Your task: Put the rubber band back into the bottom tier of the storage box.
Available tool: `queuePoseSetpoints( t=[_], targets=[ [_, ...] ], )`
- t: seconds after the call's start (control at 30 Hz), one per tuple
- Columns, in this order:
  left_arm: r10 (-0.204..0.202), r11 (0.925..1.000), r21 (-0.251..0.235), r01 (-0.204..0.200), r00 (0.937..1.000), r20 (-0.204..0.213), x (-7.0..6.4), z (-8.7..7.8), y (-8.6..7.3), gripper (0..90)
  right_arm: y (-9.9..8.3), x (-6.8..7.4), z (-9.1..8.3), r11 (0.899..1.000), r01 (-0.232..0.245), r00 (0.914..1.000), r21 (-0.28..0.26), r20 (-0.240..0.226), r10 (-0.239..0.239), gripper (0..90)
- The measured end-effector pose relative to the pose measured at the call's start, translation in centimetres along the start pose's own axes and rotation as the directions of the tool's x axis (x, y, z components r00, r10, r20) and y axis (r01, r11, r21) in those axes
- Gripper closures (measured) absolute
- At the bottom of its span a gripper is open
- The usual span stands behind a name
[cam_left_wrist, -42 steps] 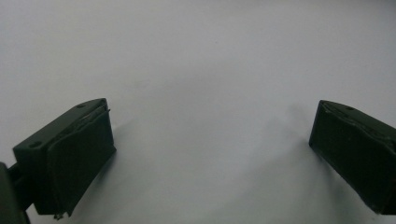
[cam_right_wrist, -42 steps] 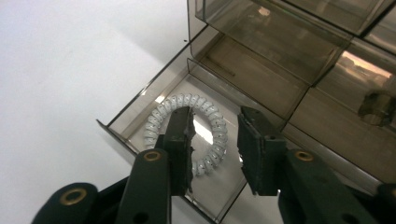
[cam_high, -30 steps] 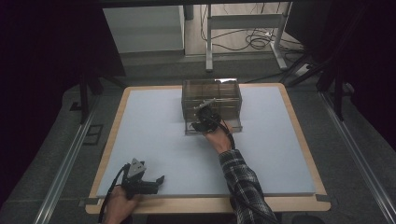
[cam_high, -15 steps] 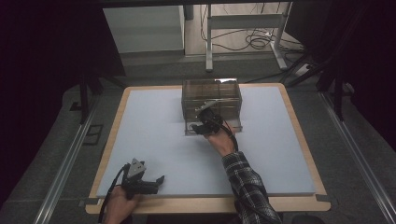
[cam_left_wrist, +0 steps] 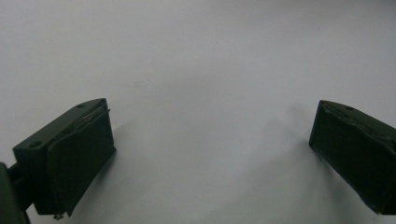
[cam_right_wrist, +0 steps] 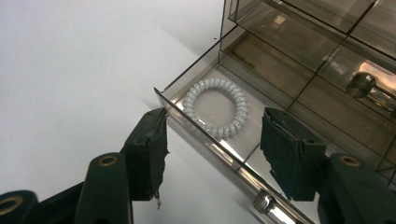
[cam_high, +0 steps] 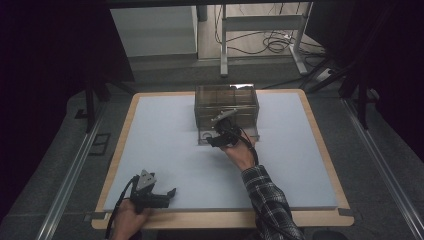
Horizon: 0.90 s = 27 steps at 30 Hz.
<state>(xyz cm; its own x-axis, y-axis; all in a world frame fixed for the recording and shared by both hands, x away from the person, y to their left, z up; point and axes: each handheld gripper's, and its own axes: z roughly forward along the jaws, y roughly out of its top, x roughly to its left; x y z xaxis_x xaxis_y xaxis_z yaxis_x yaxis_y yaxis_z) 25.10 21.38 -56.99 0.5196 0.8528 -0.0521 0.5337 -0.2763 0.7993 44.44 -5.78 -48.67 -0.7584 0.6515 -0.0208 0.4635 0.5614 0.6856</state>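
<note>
The drawer box (cam_high: 226,104) is smoky brown and see-through, and the coiled hair tie (cam_right_wrist: 215,107) in its drawer is white. Black tongs (cam_right_wrist: 212,147), a pale grey-blue surface (cam_high: 165,135) edged in light wood, a black-and-white plaid sleeve (cam_high: 272,207).

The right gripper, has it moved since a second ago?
Yes, slightly. The right gripper has drawn back from the clear drawer box toward the table's near edge, in the high view.

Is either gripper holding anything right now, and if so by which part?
Nothing is held. The right gripper is open, straddling the front wall of the open drawer without clamping it. The left gripper is open over the table.
</note>
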Motion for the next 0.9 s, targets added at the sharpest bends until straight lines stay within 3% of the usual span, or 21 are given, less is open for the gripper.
queuePoseSetpoints(
  t=[0.9],
  targets=[
    [0.001, 1.0, 0.001, -0.001, 1.0, 0.0, 0.0, 0.0, 0.0, 0.0, -1.6, 0.3, -2.3, 1.0, 0.02, 0.9997, -0.015, -0.017, -0.02, 32.6]
  ],
)
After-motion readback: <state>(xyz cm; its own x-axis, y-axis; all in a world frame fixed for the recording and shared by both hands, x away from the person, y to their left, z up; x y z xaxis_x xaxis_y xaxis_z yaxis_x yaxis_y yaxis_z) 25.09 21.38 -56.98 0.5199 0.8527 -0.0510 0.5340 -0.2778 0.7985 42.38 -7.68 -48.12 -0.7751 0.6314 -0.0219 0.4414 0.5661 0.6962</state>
